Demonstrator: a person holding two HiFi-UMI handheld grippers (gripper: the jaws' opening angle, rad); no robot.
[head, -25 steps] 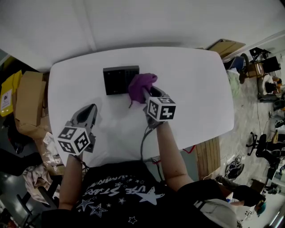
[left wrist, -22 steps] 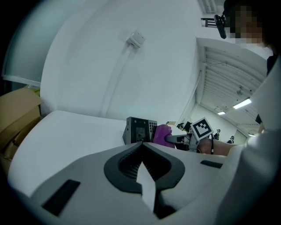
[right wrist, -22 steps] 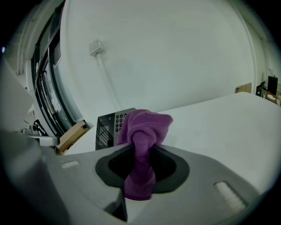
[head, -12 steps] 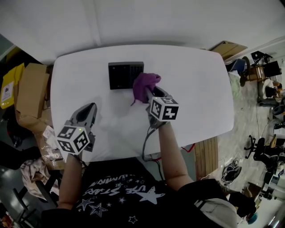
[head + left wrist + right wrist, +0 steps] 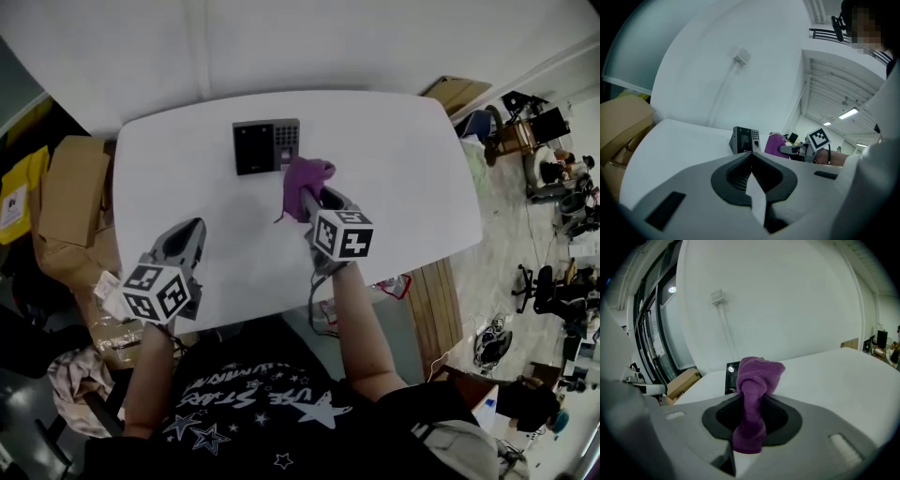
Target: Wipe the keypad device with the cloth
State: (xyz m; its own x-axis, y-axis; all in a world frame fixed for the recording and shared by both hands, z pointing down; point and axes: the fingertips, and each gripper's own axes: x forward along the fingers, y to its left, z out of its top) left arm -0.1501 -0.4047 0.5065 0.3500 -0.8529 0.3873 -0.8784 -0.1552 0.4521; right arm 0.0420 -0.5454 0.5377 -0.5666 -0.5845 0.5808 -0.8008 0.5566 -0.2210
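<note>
The dark keypad device (image 5: 265,146) lies on the white table (image 5: 412,187) at the far middle, its screen to the left and its keys to the right. My right gripper (image 5: 306,194) is shut on a bunched purple cloth (image 5: 305,174), which sits at the device's near right corner. In the right gripper view the cloth (image 5: 757,380) rises from the right gripper (image 5: 752,401) and hides part of the device (image 5: 731,376). My left gripper (image 5: 191,228) rests shut and empty near the table's front left. The left gripper view shows the device (image 5: 744,139) and cloth (image 5: 774,143) ahead.
Cardboard boxes (image 5: 70,202) stand off the table's left edge. A grey cable (image 5: 314,305) hangs from the right gripper over the table's front edge. Wooden boards (image 5: 436,328) lie on the floor at the right, with office chairs (image 5: 548,300) farther right.
The right gripper and cloth have slid off the device's right side to its near right corner. The left gripper has stayed in place. The head view has shifted slightly.
</note>
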